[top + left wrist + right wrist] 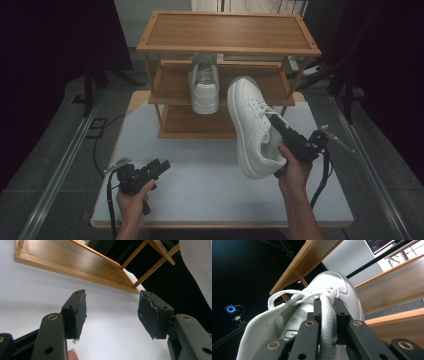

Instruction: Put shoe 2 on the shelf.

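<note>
A white sneaker (pixel 251 127) hangs tilted above the table, sole toward the left, toe toward the rack. My right gripper (pixel 276 123) is shut on its tongue (pixel 326 315), with the laces (pixel 294 296) looping just beyond the jaws. A second white sneaker (pixel 204 85) stands on the middle shelf of the wooden rack (pixel 227 32), heel toward me. My left gripper (pixel 160 167) rests low over the white table (pixel 200 180) at the front left, open, with nothing between its pads (pixel 76 312). The lifted sneaker's sole (pixel 200 262) shows at the upper right of the left gripper view.
The three-shelf wooden rack stands at the table's back; its bottom shelf (pixel 75 265) lies just beyond the left gripper. Dark floor and metal rails (pixel 60 170) flank the table. A cable (pixel 320 180) trails from the right gripper.
</note>
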Demonstrator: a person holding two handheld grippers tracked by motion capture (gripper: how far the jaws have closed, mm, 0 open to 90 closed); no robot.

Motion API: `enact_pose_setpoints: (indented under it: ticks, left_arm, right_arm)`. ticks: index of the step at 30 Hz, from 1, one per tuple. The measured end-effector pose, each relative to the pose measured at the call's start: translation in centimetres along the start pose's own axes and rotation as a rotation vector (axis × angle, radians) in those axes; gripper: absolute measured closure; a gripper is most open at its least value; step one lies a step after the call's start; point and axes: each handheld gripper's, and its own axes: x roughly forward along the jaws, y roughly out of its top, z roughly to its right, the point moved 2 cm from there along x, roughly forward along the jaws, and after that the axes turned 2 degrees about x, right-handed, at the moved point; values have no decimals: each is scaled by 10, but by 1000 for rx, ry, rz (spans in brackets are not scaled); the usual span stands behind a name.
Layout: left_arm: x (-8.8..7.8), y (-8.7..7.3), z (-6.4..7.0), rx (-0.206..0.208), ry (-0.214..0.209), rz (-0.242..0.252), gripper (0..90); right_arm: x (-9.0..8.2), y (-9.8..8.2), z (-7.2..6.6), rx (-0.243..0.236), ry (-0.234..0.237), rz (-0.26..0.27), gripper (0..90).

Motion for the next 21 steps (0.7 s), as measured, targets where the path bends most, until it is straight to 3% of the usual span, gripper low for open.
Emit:
enact_pose_setpoints:
  ticks: [9, 21]
  left_arm:
    - [0, 0, -1, -9, -6, -4, 397]
    - [-1, 0, -2, -16, -17, -10, 397]
  right_arm:
    - [31, 21, -7, -19, -35, -2, 830]
    - [79, 42, -4, -54, -133, -5, 830]
